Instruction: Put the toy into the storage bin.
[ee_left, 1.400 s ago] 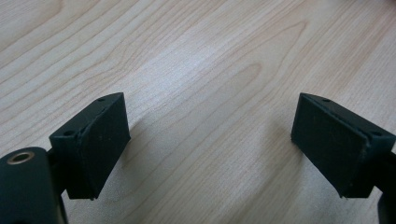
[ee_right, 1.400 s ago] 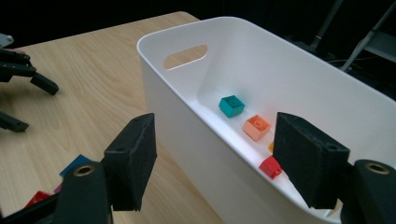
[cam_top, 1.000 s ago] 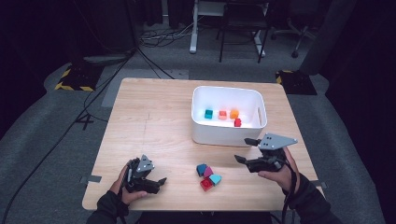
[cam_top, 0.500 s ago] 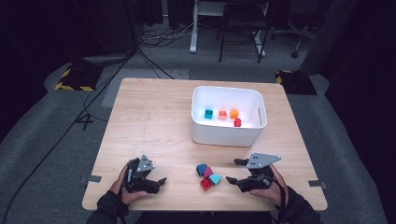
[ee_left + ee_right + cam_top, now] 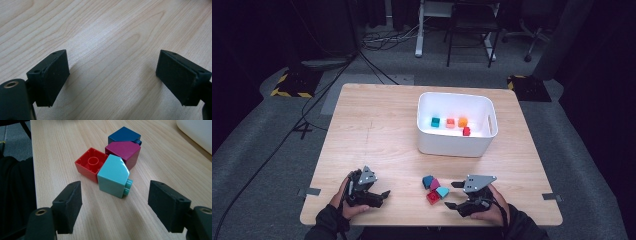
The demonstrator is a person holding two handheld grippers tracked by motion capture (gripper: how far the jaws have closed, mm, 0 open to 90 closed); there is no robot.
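At the bottom of the high view, the right tongs [image 5: 453, 195] gape wide and empty just right of four glossy plastic bricks. The right gripper view shows a turquoise sloped brick [image 5: 113, 178] nearest, touching an upturned hollow red brick [image 5: 89, 164], then magenta [image 5: 123, 151] and blue [image 5: 124, 135]. The left tongs [image 5: 112, 75] stand wide open, empty, over the grained wooden desk [image 5: 377, 130]. Farther up, a white plastic bin [image 5: 456, 146] holds small blocks.

Bare desk [image 5: 377, 130] lies open across the left half. The white bin [image 5: 455, 145] blocks the far right; a brick cluster [image 5: 434, 188] crowds the near middle.
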